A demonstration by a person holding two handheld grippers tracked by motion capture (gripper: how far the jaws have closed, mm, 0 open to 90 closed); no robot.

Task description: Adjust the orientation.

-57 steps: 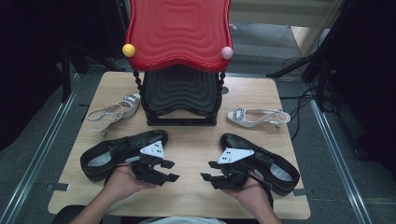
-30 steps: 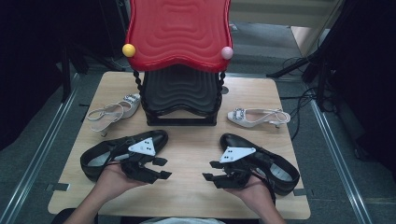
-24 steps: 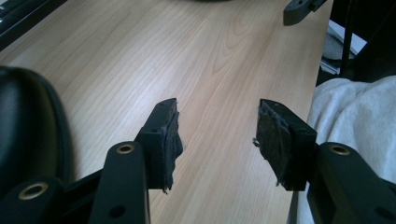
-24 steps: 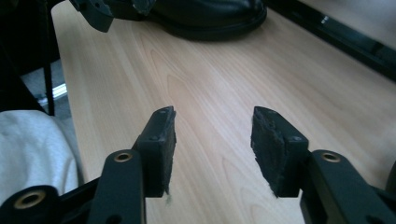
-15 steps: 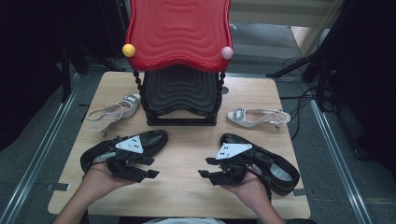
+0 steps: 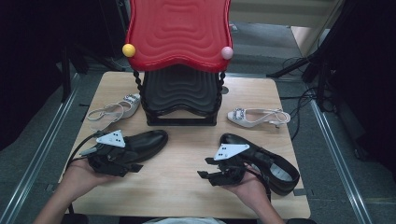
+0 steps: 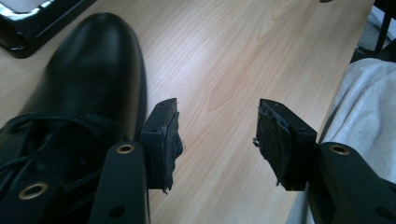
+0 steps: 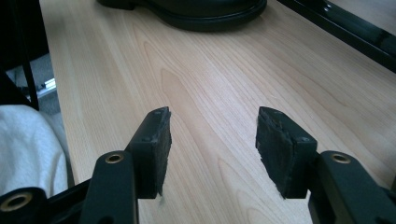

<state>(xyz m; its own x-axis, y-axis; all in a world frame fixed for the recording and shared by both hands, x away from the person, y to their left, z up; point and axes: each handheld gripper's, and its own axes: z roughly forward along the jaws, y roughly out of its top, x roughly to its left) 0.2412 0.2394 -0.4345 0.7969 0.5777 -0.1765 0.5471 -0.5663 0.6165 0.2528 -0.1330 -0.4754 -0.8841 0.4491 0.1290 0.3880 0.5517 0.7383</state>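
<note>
My left gripper [image 6: 133, 164]: held low in my palm over the table [image 6: 187, 186], jaws wide, nothing between them; left black shoe [image 7: 79, 93] just beside its left jaw. My right gripper [image 6: 205, 171]: palm beneath, jaws wide and just been opening, empty; right black shoe [image 6: 266, 161] lying behind it.

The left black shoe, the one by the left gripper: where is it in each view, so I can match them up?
High view: left black shoe lies left of centre, toe toward the rack base, partly under the left gripper.
Left gripper view: it is at the left edge, beside the left jaw.
Right gripper view: a black shoe at the top edge; likely the same one.
Shared landmark: the wooden table.
</note>
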